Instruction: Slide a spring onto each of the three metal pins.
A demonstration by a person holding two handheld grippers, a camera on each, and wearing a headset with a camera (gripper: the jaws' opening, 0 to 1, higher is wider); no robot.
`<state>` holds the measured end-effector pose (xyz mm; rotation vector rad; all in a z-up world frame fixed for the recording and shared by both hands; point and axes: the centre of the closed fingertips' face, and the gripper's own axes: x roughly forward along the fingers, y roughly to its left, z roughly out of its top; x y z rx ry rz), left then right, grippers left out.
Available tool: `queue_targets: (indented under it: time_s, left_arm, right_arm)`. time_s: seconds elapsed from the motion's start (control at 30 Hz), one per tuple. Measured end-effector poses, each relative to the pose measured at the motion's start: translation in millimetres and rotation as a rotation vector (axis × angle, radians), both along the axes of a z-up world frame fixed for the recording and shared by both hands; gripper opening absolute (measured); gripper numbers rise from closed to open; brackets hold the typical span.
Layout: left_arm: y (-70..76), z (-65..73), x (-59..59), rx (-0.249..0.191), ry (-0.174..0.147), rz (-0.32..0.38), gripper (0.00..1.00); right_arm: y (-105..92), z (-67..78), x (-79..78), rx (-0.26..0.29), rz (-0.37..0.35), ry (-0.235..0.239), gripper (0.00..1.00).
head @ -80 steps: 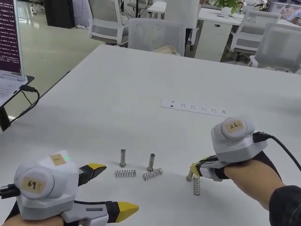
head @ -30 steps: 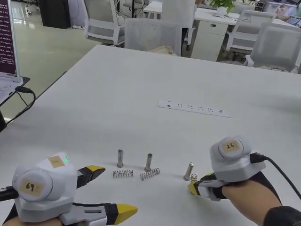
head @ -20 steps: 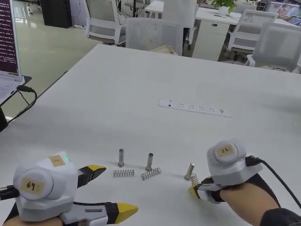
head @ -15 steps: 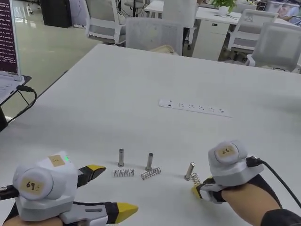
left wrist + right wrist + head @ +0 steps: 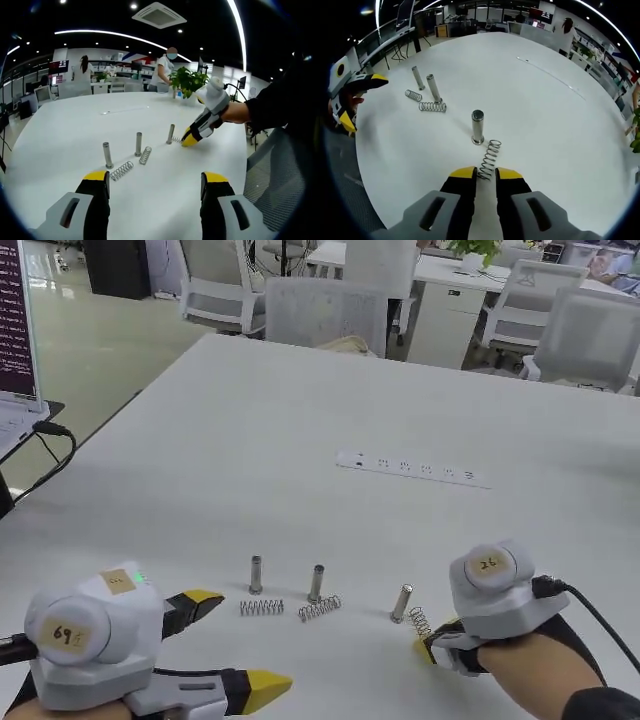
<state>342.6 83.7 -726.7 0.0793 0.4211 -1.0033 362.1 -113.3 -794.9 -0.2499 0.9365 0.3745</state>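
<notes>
Your left gripper has not stirred in the last few seconds. It hangs low at the near-left edge of the bench with its jaws spread wide, holding nothing.

Ahead of it the left pin stands upright and bare, and the left spring lies flat just in front of its foot. The middle pin is the same, upright with the middle spring lying loose at its base. Neither pair has shifted.

The change is on the right. Your right gripper was crowding the right pin a moment ago and has since backed off toward you. Its jaws are now drawn almost together on the near end of the right spring, and they look to be pinching it. The spring used to point straight at you. It now slants away from the jaw tips, with its far end just beside the pin's foot. You cannot tell from these views whether that far end has left the bench.

So no pin carries a spring yet, but the first spring is in hand. Next, as I judge it, you need to lift it, turn its open end down over the pin's top and lower it. A spring held by one end may sag or flick aside, so watch for that.
</notes>
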Motion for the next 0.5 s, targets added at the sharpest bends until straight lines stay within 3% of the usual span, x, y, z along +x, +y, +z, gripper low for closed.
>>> queue_targets:
  time_s: [0.5]
  left_arm:
    - [-0.3, 0.7, -2.1, 0.007, -0.003, -0.013, 0.69]
  right_arm:
    - [-5.8, 2.0, -9.8, -0.011, 0.018, -0.002, 0.08]
